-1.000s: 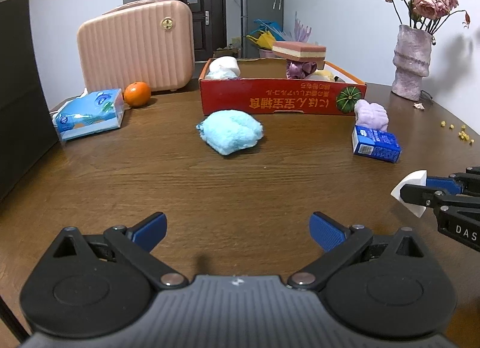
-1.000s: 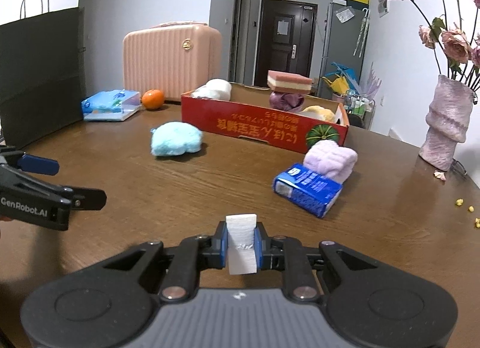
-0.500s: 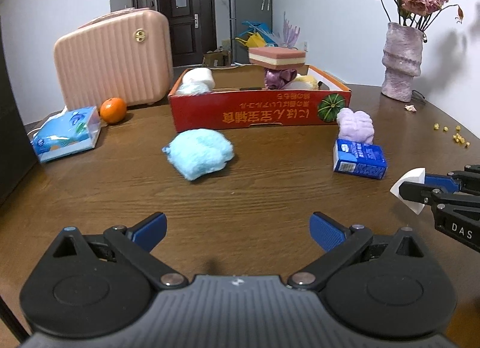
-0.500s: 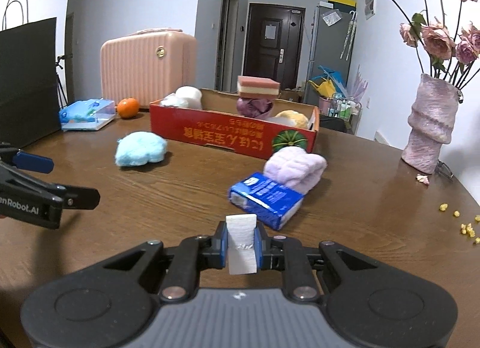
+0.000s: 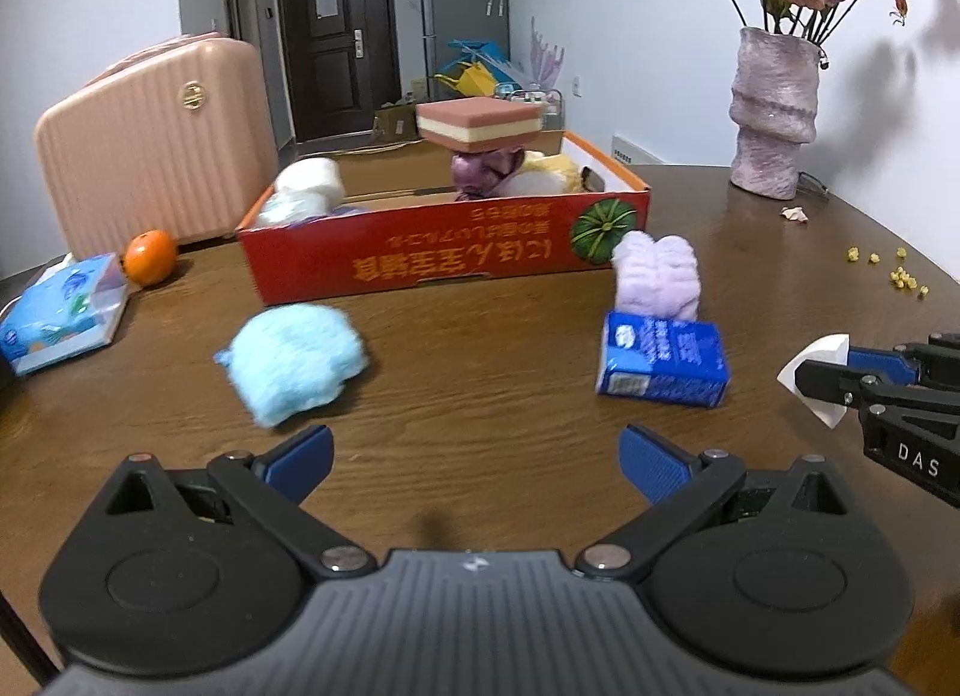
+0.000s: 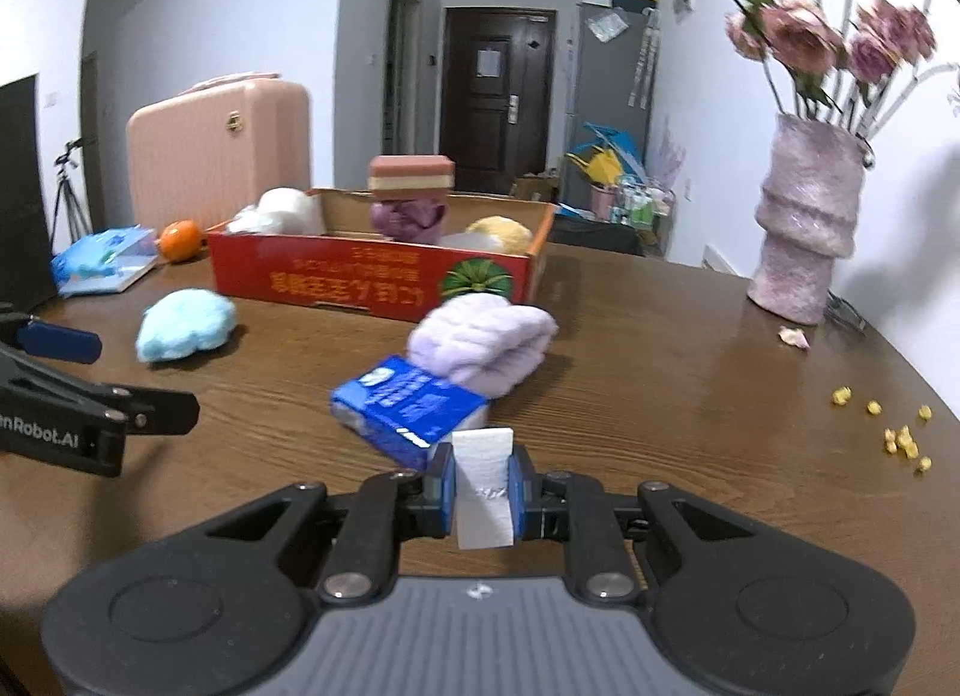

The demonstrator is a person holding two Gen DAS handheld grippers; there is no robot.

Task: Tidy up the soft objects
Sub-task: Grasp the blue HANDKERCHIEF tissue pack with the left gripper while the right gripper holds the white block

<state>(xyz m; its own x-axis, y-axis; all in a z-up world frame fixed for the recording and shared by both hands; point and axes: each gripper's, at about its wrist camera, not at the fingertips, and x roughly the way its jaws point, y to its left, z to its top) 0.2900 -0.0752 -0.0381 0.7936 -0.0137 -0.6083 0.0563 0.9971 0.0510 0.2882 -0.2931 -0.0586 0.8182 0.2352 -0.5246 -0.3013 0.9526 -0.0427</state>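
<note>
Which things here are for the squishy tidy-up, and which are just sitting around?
For the job:
red box
blue fluffy ball
purple towel
white foam block in the right gripper
left gripper, open

Just lying about:
orange
pink suitcase
vase
blue carton
tissue pack

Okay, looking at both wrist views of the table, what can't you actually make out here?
- Red box floor, both views: hidden by its front wall.
- Purple item, right wrist view: covered by the layered sponge.
- Blue carton print: blurred.
- White block lower part, right wrist view: hidden in the shut right claw.
- Yellow bits: too small.
</note>
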